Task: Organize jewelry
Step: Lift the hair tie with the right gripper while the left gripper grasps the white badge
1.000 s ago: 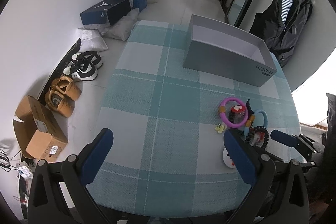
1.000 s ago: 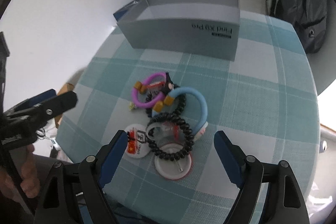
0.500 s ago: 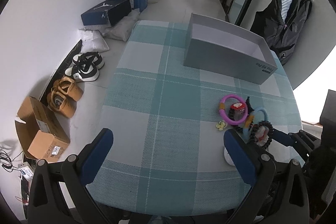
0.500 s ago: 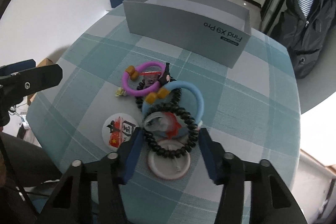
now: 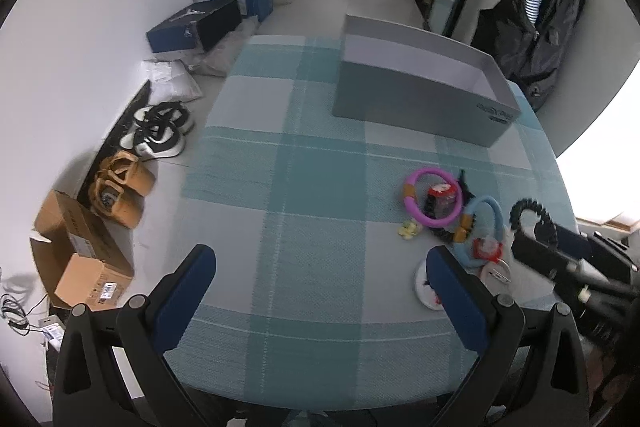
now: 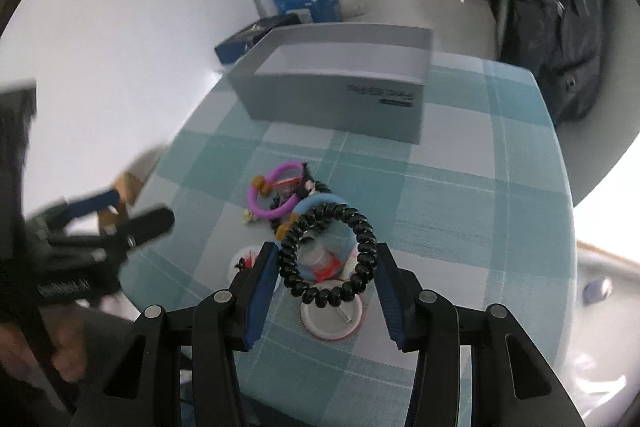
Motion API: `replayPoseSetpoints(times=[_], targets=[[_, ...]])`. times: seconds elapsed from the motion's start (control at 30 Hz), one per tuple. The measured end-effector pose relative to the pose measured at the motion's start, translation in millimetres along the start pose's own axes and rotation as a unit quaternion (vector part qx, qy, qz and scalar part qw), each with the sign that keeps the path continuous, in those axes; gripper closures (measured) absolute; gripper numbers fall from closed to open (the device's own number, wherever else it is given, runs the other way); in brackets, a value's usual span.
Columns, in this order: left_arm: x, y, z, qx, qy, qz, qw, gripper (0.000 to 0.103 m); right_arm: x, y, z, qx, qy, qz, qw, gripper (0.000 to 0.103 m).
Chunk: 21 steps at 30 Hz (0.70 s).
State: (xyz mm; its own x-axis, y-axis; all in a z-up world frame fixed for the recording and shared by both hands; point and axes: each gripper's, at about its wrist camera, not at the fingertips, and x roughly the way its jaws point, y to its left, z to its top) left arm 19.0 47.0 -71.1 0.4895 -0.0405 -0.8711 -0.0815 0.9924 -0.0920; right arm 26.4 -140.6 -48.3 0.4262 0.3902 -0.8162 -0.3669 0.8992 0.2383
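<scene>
My right gripper (image 6: 326, 253) is shut on a black coiled ring (image 6: 366, 231) and holds it a little above the table. Under it lie a light blue ring (image 6: 320, 201), a pink ring (image 6: 256, 203), a red-and-clear trinket (image 6: 320, 263) and a white round badge (image 6: 332, 319). In the left wrist view the black coiled ring (image 5: 530, 205) hangs at the right edge, beyond the pink ring (image 5: 412, 207) and a small yellow flower (image 5: 409, 229). My left gripper (image 5: 318, 259) stands open over the near part of the checked cloth, holding nothing. An open grey box (image 5: 412, 107) stands at the far side.
The teal checked table (image 5: 320, 167) drops off at the left to a floor with shoes (image 5: 160, 131), cardboard boxes (image 5: 76, 255) and a dark shoebox (image 5: 192, 27). A black backpack (image 5: 536, 27) hangs at the back right. A hand (image 6: 24, 359) grips the left tool.
My right gripper has shut on the black coiled ring and raised it off the pile. The left gripper has stayed where it was, open.
</scene>
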Motion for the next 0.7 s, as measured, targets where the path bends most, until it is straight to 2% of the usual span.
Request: replayPoseSetpoints(times=[0.13, 0.53, 0.6, 0.67, 0.7], targets=[[5.5, -14.5, -4.6, 0.026, 0.013, -0.019, 0.9994, 0.001, -10.8, -13.9, 1.9, 0.032, -0.013, 0.009, 0.999, 0.057], [23.0, -58.7, -24.8, 0.114, 0.045, 0.002, 0.9924, 0.001, -37.9, -34.9, 1.4, 0.049, -0.045, 0.011, 0.998, 0.057], [26.8, -60.9, -25.9, 0.119, 0.051, 0.004, 0.9916, 0.005, -40.9, -37.0, 0.7, 0.051, -0.048, 0.013, 0.997, 0.057], [29.2, -63.5, -27.1, 0.128, 0.057, 0.015, 0.99, 0.018, -44.9, -38.6, 0.2, 0.052, -0.052, 0.014, 0.997, 0.057], [30.2, -63.7, -27.4, 0.13, 0.06, 0.013, 0.9896, 0.019, -46.3, -39.5, 0.2, 0.053, -0.054, 0.015, 0.997, 0.057]])
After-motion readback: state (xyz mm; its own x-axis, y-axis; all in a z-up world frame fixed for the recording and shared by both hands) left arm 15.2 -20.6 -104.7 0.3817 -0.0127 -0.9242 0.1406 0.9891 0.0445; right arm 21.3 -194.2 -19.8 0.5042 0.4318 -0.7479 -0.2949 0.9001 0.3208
